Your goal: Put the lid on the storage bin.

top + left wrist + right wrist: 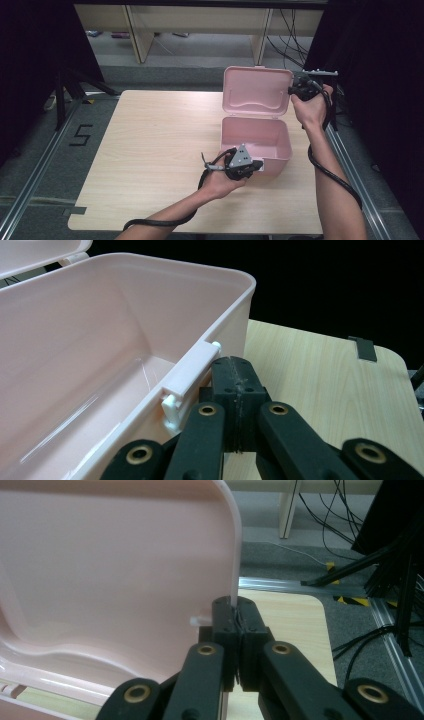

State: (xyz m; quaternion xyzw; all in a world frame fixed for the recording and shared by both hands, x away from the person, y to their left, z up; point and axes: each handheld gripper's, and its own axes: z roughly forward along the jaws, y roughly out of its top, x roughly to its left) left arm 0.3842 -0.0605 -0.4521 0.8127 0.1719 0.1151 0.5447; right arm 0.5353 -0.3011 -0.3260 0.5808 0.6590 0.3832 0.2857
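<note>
A pink plastic box (283, 142) stands open on the wooden table, its lid (256, 92) upright behind it. My left gripper (261, 165) is at the box's front wall. In the left gripper view its jaws (235, 365) are shut with nothing between them, and their tips lie right beside the white latch (192, 372) on the box rim (100, 330). My right gripper (291, 90) is at the lid's right edge. In the right gripper view its jaws (235, 611) are shut on the thin rim of the lid (115, 565). The inside of the box looks empty.
The light wooden table (150, 150) stretches bare to the left of the box. A tripod (67, 85) stands off the back left corner. Cables (292, 35) and a black stand lie beyond the right edge, and shelf legs (137, 35) stand behind.
</note>
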